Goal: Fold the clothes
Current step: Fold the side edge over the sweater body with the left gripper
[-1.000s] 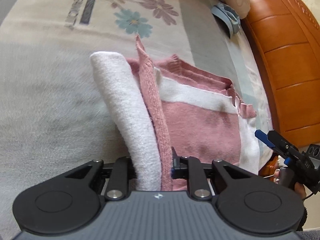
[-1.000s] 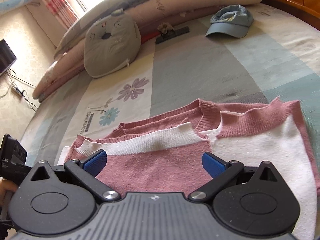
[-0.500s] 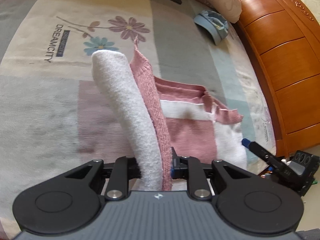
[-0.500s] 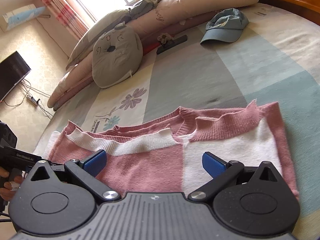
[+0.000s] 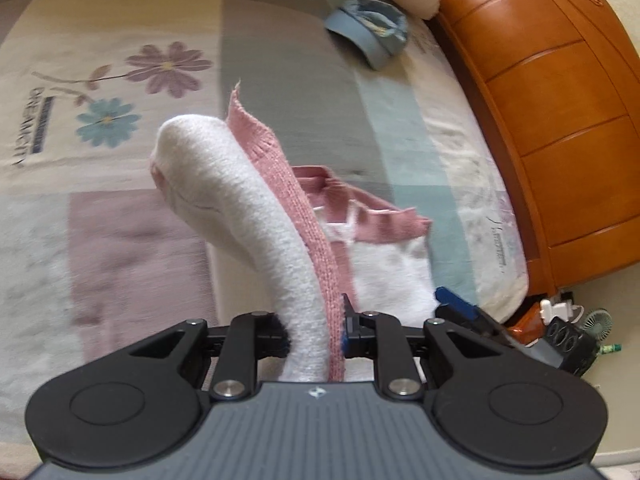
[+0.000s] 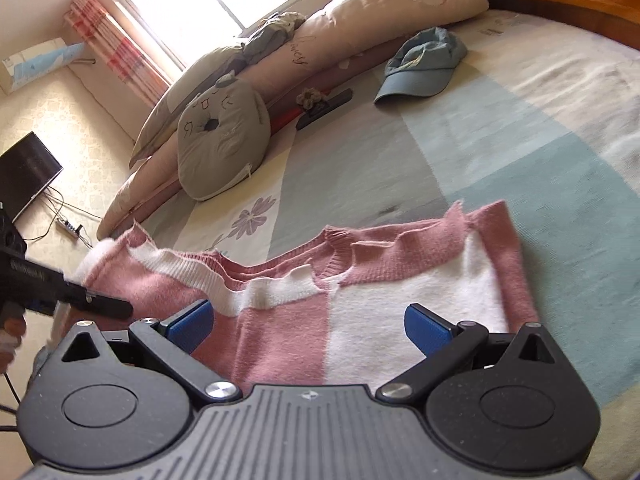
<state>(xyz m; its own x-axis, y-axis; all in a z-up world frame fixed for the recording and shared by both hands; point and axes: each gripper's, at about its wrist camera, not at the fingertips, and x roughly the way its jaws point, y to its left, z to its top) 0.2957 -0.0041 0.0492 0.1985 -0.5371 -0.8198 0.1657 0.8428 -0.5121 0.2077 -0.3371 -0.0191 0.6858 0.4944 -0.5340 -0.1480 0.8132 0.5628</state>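
Only left wrist view shows sweater (image 5: 280, 240) clamped

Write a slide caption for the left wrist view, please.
Left tongs shut on a pink-and-white sweater, lifting its edge above the bedspread.

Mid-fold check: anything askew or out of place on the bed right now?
The pink-and-white knit sweater lies unevenly: its collar is bunched and rumpled, and the left gripper holds one side lifted off the patchwork bedspread. A light blue baseball cap sits loose near the pillows.
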